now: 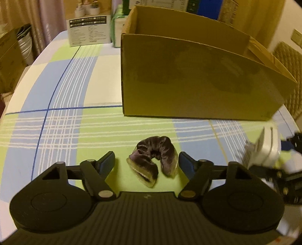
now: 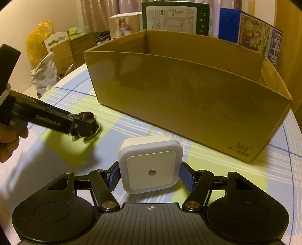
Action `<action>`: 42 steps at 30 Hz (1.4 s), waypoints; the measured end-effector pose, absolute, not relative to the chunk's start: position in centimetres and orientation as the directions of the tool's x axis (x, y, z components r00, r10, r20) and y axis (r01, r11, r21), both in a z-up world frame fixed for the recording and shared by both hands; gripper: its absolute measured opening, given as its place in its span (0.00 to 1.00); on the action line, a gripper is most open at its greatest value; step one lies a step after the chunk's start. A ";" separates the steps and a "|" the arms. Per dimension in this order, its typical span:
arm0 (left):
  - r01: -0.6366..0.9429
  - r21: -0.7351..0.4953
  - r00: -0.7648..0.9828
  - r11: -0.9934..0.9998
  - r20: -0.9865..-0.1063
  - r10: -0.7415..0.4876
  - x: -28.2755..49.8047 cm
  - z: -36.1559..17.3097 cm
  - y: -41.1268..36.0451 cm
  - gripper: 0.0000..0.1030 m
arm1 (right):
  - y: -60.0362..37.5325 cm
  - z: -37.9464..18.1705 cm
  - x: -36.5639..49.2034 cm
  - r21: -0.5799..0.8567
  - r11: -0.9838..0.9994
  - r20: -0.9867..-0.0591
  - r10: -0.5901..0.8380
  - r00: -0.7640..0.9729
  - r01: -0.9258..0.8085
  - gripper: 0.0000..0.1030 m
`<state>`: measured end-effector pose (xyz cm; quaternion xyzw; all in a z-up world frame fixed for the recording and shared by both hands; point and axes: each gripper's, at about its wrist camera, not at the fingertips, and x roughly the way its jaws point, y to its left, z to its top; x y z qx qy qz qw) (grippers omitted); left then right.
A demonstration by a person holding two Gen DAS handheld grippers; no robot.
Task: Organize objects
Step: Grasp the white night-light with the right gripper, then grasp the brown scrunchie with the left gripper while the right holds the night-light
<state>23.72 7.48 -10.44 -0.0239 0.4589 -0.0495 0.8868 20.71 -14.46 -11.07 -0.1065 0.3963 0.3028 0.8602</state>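
A dark purple velvet scrunchie (image 1: 162,148) lies on the checked tablecloth, between the blue pads of my left gripper (image 1: 146,160). That gripper is open, with a small gap on each side of the scrunchie. My right gripper (image 2: 150,175) is shut on a white square night light (image 2: 151,165), whose face with a small sensor points toward the camera. In the left wrist view the night light (image 1: 268,148) shows at the far right. In the right wrist view the left gripper (image 2: 83,126) reaches over the scrunchie (image 2: 88,116). An open cardboard box (image 1: 188,81) (image 2: 188,98) stands just behind both.
Printed cartons (image 2: 175,17) and a blue box (image 2: 251,30) stand behind the cardboard box. A white labelled box (image 1: 88,30) sits at the table's far left. Bags and boxes (image 2: 45,71) crowd the floor beyond the rounded table edge. A hand (image 2: 9,143) grips the left tool.
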 end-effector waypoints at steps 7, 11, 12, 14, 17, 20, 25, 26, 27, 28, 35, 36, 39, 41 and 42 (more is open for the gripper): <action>0.050 -0.090 0.560 0.995 -0.822 -0.102 23.8 -10.9 6.9 0.34 | -14.9 -11.1 20.3 0.067 0.803 -0.750 0.432 0.501 -0.592 0.61; 0.064 -0.077 0.558 0.995 -0.824 -0.099 23.2 -10.2 6.7 0.23 | -15.3 -10.5 20.1 0.071 0.818 -0.747 0.423 0.512 -0.571 0.61; 0.066 -0.081 0.558 0.994 -0.823 -0.104 22.9 -10.0 6.6 0.23 | -15.6 -10.2 19.9 0.076 0.823 -0.747 0.421 0.515 -0.562 0.61; 0.079 -0.076 0.560 0.994 -0.821 -0.107 22.1 -9.3 6.1 0.23 | -16.1 -9.6 19.6 0.084 0.833 -0.744 0.418 0.521 -0.548 0.61; 0.094 -0.075 0.569 0.993 -0.814 -0.115 20.3 -8.0 5.2 0.23 | -17.1 -8.5 18.7 0.090 0.844 -0.739 0.413 0.533 -0.528 0.61; 0.103 -0.067 0.587 0.992 -0.801 -0.115 18.4 -6.2 4.3 0.23 | -18.2 -7.1 17.8 0.098 0.858 -0.730 0.405 0.550 -0.504 0.61; 0.114 -0.052 0.624 0.992 -0.773 -0.113 15.4 -2.6 2.7 0.23 | -20.1 -4.4 15.8 0.097 0.874 -0.709 0.396 0.583 -0.476 0.61; 0.119 -0.047 0.630 0.992 -0.769 -0.112 14.9 -2.0 2.4 0.23 | -20.5 -3.8 15.3 0.100 0.877 -0.705 0.395 0.589 -0.470 0.61; 0.122 -0.039 0.636 0.992 -0.764 -0.109 14.5 -1.4 2.1 0.23 | -20.8 -3.3 15.0 0.102 0.880 -0.701 0.394 0.594 -0.464 0.61; 0.122 -0.038 0.643 0.992 -0.758 -0.108 13.9 -0.8 1.9 0.23 | -21.0 -2.8 14.6 0.103 0.882 -0.698 0.393 0.598 -0.460 0.61; 0.129 -0.034 0.669 0.991 -0.734 -0.112 11.1 2.1 0.2 0.23 | -22.6 0.5 12.1 0.107 0.890 -0.670 0.394 0.629 -0.444 0.61; 0.131 -0.031 0.671 0.991 -0.733 -0.111 10.7 2.4 -0.1 0.23 | -22.8 0.9 11.8 0.107 0.890 -0.666 0.395 0.633 -0.443 0.61; 0.138 -0.022 0.678 0.990 -0.727 -0.110 9.7 3.1 -0.6 0.23 | -23.3 1.8 10.9 0.109 0.891 -0.655 0.398 0.642 -0.440 0.61; 0.141 -0.022 0.681 0.990 -0.724 -0.113 9.3 3.4 -0.8 0.23 | -23.5 2.3 10.5 0.112 0.891 -0.649 0.401 0.647 -0.439 0.61; 0.143 -0.021 0.683 0.990 -0.722 -0.114 9.0 3.6 -0.9 0.23 | -23.5 2.5 10.2 0.113 0.891 -0.646 0.402 0.649 -0.440 0.61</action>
